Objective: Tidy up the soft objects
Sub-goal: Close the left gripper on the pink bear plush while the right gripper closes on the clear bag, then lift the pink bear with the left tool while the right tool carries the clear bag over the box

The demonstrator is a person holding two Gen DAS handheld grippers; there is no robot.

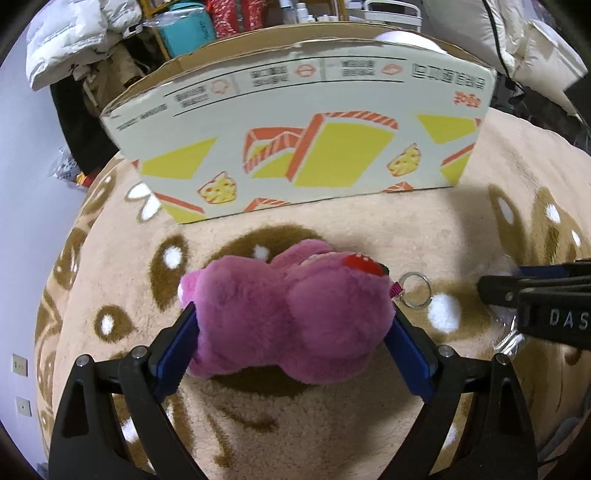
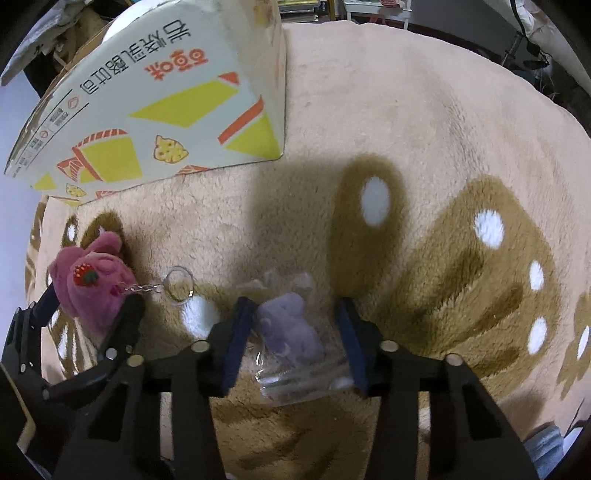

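The pink plush toy (image 1: pixel 291 314) lies on the beige rug (image 1: pixel 332 424) with brown and white markings, gripped between the blue pads of the left claw (image 1: pixel 293 332), which is clenched on its sides. A red strawberry patch (image 1: pixel 364 264) shows on the toy, and a short chain with a metal key ring (image 1: pixel 415 290) trails from it onto the rug.

Just to its right, the right claw (image 2: pixel 291 339) is spread wide around a clear plastic bag (image 2: pixel 295 369) holding a small lavender plush (image 2: pixel 291 328); the pads stand apart from the bag on both sides.

Beyond both toys, a cardboard box (image 1: pixel 295 147) printed with yellow and orange shapes stands on the rug, its top open; something white (image 1: pixel 406 37) shows inside at the far corner. White padded bedding (image 1: pixel 74 33) and cluttered shelves lie behind the box.
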